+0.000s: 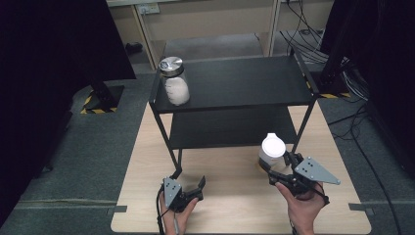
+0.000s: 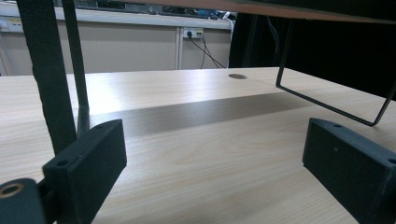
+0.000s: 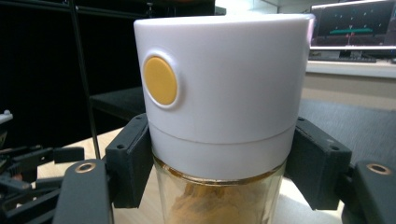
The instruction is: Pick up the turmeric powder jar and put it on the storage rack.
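While right tool (image 1: pixel 279 169) grips white-capped jar (image 1: pixel 272 149) beside shelf leg (image 1: pixel 302 128); left tool (image 1: pixel 188 188) open; tabletop (image 1: pixel 230 196) bare between

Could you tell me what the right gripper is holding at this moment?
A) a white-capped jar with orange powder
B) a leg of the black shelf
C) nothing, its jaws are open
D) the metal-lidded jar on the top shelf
A: in the right gripper view, the right gripper has both pads pressed on the white-capped jar, with orange powder visible below the cap.
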Available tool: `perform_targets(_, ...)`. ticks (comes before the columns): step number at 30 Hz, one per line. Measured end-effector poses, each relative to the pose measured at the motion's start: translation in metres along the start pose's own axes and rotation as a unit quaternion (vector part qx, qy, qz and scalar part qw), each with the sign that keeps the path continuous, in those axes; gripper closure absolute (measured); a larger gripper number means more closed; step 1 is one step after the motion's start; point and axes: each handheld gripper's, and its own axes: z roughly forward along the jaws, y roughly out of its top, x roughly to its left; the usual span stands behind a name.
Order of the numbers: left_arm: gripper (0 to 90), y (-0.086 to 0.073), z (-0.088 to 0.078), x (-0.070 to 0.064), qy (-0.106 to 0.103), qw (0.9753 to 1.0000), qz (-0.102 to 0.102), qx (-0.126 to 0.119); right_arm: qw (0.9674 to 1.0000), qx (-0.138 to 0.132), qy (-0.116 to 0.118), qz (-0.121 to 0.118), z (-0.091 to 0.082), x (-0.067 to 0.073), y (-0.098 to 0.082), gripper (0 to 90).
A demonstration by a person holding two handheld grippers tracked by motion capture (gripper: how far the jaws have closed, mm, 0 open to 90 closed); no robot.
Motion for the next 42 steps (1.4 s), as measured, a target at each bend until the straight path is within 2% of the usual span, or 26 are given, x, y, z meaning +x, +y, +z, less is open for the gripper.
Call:
perform_targets(14,5.7,0.000,0.000,0.000,0.000,1.0000,0.001,-0.001,0.9998,-0.020,-0.003,-0.007,-0.004,-0.003,0.021,30.7)
perform_targets(20,5.7,0.000,0.000,0.000,0.001,1.0000,0.001,0.000,0.9993,-0.036,-0.008,-0.007,-0.007,-0.007,0.037,30.7)
perform_targets(27,5.7,0.000,0.000,0.000,0.001,1.0000,0.001,0.000,0.9986,-0.046,-0.016,-0.018,-0.010,-0.006,0.055,30.7)
perform_targets(42,5.6,0.000,0.000,0.000,0.001,1.0000,0.001,0.000,0.9974,-0.065,-0.019,-0.024,-0.011,-0.005,0.077,30.7)
